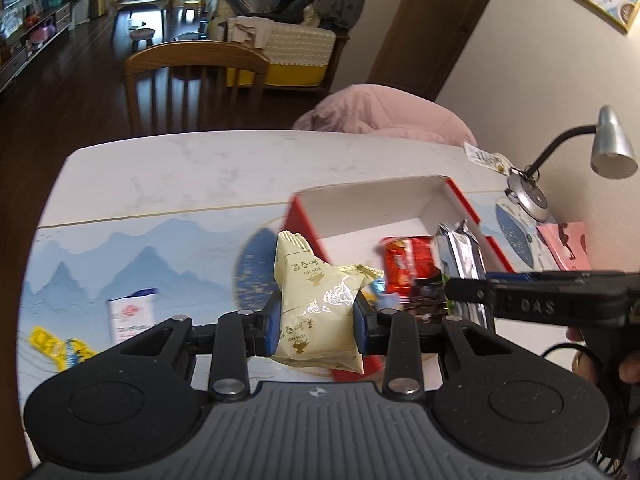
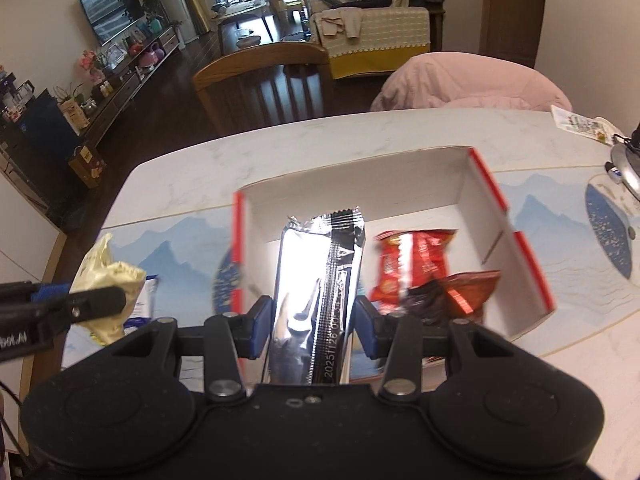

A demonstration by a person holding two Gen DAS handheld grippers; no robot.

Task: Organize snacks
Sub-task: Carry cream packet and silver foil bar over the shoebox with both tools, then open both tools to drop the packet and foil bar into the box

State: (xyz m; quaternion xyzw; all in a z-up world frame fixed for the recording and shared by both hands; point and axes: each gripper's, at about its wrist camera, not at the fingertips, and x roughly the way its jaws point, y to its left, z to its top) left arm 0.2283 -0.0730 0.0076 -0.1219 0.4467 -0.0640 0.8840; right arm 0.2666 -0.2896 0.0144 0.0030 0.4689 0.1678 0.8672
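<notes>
We pinch a cream packet [image 1: 316,312] in our left gripper [image 1: 316,322] and a silver packet [image 2: 316,300] in our right gripper [image 2: 314,330], both above the red box [image 2: 476,184].

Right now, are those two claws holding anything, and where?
Yes. The left gripper pinches a cream snack packet across its middle; the right gripper pinches a silver foil packet across its lower half.
</notes>
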